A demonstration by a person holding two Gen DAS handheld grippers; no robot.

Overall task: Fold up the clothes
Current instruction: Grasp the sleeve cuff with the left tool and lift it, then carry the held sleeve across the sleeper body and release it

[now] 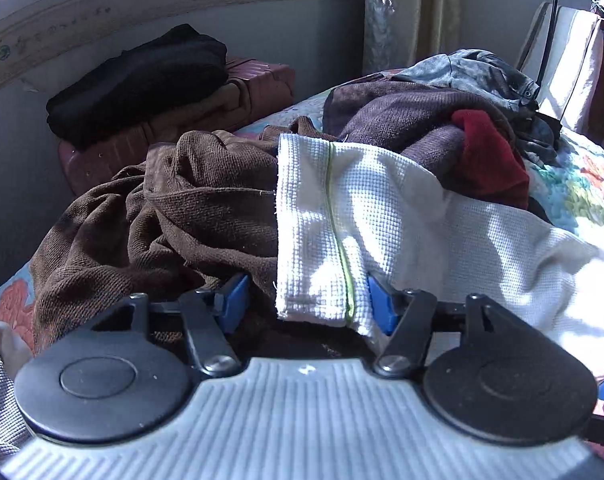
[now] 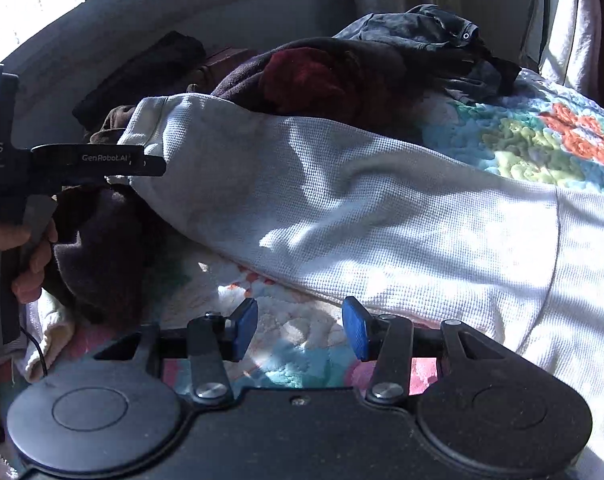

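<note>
Bed (image 2: 542,140): covered by a multicoloured floral quilt, sunlit in patches, carrying all the laundry.

Clothes heap (image 1: 402,120): piled on the far part of the bed. It comprises a dark purple knit, a red garment (image 1: 490,160) and a grey mottled garment (image 1: 474,72) on top toward the back.

White waffle-knit garment (image 2: 382,208): spread across the near part of the quilt. 1 sleeve stretches leftward, and its cuff (image 1: 314,232), marked by a thin green seam line, hangs over a crumpled brown garment (image 1: 162,208).

Maroon suitcase (image 1: 262,84): stands by the wall beyond the bed, with folded black and tan clothing stacked on it.

Left gripper (image 1: 308,300): its 2 blue fingers stand apart, 1 on each side of the cuff edge. The cloth lies between them, but they are not pressed together on it. Seen from the right wrist view, the person's hand (image 2: 26,256) holds this tool's handle.

Right gripper (image 2: 300,328): the 2 blue fingers are spread apart with nothing between them, poised above bare quilt just beside the lower edge of the white sleeve.
</note>
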